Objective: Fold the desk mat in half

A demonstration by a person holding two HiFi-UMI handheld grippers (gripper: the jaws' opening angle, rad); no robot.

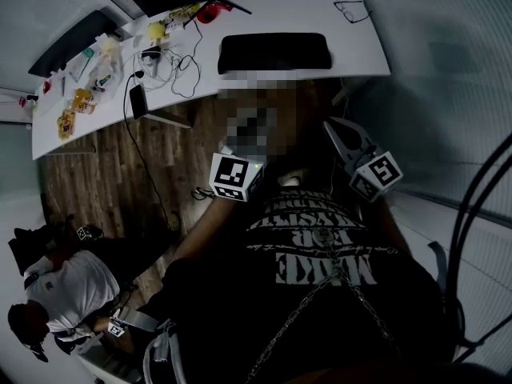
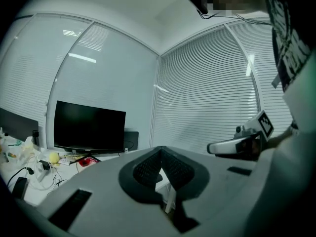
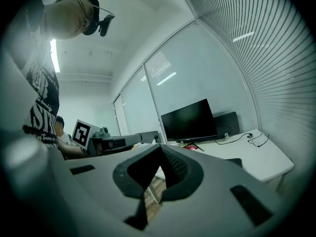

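Note:
The black desk mat (image 1: 274, 52) lies flat on the white desk (image 1: 360, 50), far from both grippers; its edge also shows in the right gripper view (image 3: 235, 161). I hold both grippers up in front of my chest, away from the desk. In the head view the left gripper (image 1: 236, 176) shows mainly its marker cube, and the right gripper (image 1: 342, 137) points up and to the left. Each gripper's own view shows jaws shut with nothing between them: left gripper (image 2: 160, 151), right gripper (image 3: 160, 148). Each gripper also sees the other: right gripper (image 2: 237, 144), left gripper (image 3: 118, 142).
A black monitor (image 3: 190, 120) stands on the desk by the glass wall. Glasses (image 1: 352, 10), cables (image 1: 180, 66), a phone (image 1: 138, 101) and small clutter lie on the desk. A seated person (image 1: 64, 294) is at the lower left, on the wooden floor (image 1: 104, 174).

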